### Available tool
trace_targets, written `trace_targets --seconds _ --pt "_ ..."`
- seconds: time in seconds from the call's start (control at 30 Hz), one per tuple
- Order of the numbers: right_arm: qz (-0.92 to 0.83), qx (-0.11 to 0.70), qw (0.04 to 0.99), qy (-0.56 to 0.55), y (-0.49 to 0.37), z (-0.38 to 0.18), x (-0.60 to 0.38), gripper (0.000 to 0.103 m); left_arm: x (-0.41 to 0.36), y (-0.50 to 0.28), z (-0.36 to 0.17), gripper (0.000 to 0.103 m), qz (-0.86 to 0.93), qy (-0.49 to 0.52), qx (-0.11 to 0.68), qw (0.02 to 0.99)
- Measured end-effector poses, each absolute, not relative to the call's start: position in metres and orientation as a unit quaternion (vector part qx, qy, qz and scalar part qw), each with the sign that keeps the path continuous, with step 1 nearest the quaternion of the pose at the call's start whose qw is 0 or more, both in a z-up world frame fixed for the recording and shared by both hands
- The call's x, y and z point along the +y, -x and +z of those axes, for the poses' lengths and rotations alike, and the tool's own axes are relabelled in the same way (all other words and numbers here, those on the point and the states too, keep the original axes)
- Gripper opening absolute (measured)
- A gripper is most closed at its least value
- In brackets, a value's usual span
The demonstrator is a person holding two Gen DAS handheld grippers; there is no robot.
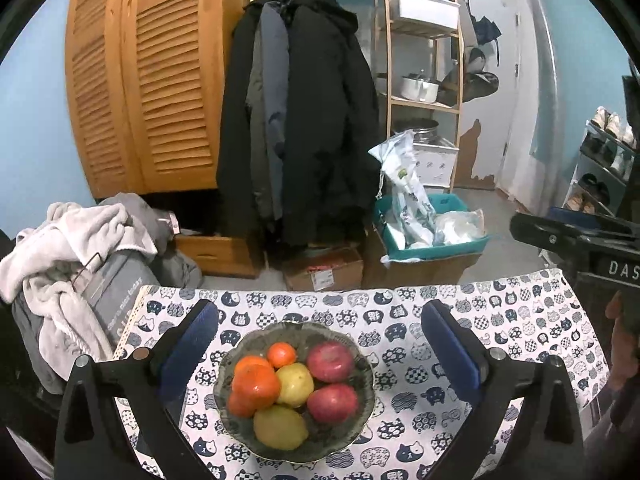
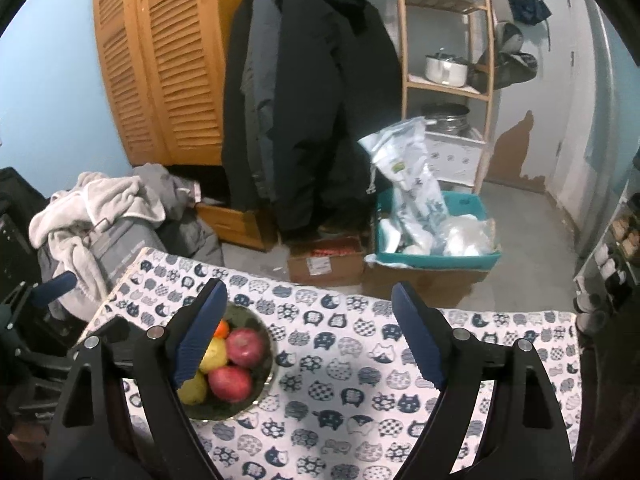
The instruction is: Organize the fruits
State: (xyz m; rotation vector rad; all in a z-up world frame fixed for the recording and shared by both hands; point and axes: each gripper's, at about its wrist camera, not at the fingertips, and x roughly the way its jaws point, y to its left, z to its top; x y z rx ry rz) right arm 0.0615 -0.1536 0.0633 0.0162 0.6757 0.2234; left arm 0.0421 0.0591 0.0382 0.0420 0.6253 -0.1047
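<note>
A glass bowl (image 1: 362, 410) sits on the cat-print tablecloth (image 1: 500, 360). It holds two oranges (image 1: 256, 384), two red apples (image 1: 331, 361) and two yellow lemons (image 1: 280, 428). My left gripper (image 1: 318, 348) is open and empty, with its blue pads on either side of the bowl and above it. In the right wrist view the bowl (image 2: 269, 362) lies at lower left, partly behind the left finger. My right gripper (image 2: 310, 336) is open and empty over bare cloth to the right of the bowl. The right gripper's body shows at the left view's right edge (image 1: 580, 240).
Behind the table are a pile of clothes (image 1: 80, 260), hanging dark coats (image 1: 304, 120), a wooden louvered wardrobe (image 1: 152, 80), cardboard boxes (image 1: 324, 272), a teal bin with bags (image 1: 432, 232), a wooden shelf rack (image 1: 424, 60) and a shoe rack (image 1: 604, 160).
</note>
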Motion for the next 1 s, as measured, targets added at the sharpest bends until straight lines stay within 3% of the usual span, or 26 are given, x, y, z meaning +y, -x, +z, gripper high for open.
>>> trace_targets --seconds 1.0 --pt "0.053 0.315 0.948 0.008 -0.046 0.058 -0.2 0.084 0.028 -0.048 0.04 0.102 -0.038 -0.04 0.304 0.951"
